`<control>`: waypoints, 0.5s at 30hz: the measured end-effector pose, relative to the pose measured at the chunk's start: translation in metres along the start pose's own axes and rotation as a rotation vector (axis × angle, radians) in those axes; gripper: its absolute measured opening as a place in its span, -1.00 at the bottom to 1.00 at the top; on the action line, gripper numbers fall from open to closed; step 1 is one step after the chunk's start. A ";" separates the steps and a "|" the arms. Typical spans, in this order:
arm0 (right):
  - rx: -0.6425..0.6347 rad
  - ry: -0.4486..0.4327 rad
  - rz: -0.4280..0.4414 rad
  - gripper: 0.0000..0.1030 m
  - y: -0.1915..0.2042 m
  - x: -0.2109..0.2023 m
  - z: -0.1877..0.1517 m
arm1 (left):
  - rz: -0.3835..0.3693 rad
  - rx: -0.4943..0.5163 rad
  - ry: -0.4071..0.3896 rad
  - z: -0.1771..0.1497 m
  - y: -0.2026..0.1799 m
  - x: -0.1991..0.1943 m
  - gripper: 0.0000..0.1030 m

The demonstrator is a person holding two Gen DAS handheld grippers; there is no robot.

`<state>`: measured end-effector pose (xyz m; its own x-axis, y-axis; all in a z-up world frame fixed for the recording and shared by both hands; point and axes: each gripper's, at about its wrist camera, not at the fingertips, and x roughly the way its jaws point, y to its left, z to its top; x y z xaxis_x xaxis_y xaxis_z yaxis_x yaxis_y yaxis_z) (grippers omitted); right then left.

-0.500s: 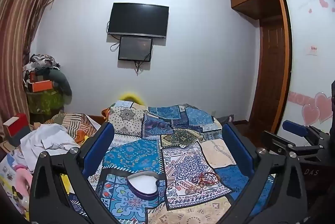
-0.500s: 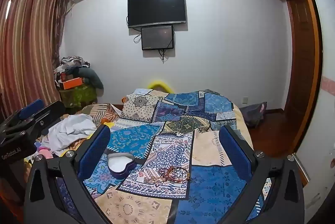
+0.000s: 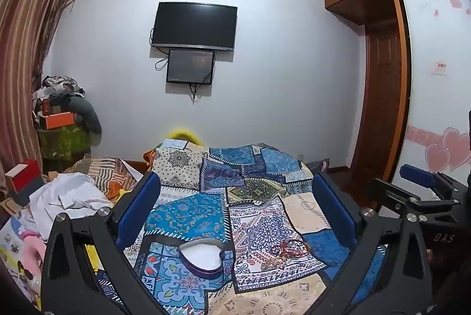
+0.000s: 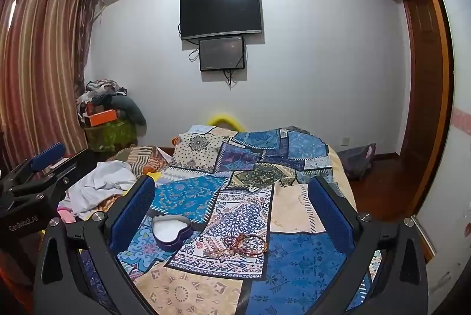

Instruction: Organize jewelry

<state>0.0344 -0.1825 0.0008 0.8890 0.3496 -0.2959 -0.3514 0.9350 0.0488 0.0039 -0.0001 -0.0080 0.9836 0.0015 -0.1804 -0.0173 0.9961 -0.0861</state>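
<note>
Left tool (image 3: pixel 235 214) and right tool (image 4: pixel 232 212): we see both with jaws wide apart, empty, hovering over the bed (image 3: pixel 188 214). Heart box (image 3: pixel 202 256) sits open on the quilt, near left. Jewelry (image 3: pixel 287 251) lies in a tangle just right of it, apart. We see both between each tool's fingers (image 4: pixel 132 212).

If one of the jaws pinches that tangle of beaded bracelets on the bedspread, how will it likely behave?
The beaded bracelets lie in a loose, overlapping heap, so they will probably sag and dangle, not hold shape. Strands look entangled, so several may lift together. The soft patchwork bedspread beneath may give under pressure, making a clean pinch harder.
</note>
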 end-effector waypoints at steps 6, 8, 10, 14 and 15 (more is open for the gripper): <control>0.000 0.002 0.000 1.00 -0.001 0.001 0.000 | 0.003 -0.002 -0.001 -0.001 0.001 0.000 1.00; 0.001 0.002 0.000 1.00 0.001 0.000 -0.002 | 0.004 -0.003 -0.002 -0.001 0.002 -0.001 1.00; -0.001 0.002 -0.001 1.00 0.001 0.001 -0.001 | 0.007 -0.005 -0.002 -0.003 0.004 0.001 1.00; -0.001 0.003 0.000 1.00 0.001 0.000 -0.001 | 0.010 -0.009 0.000 -0.003 0.006 0.001 1.00; -0.001 0.004 0.000 1.00 0.002 0.001 0.001 | 0.011 -0.011 0.000 -0.003 0.007 0.001 1.00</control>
<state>0.0345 -0.1806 0.0012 0.8879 0.3492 -0.2994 -0.3517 0.9349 0.0475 0.0040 0.0068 -0.0120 0.9833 0.0120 -0.1814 -0.0296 0.9950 -0.0950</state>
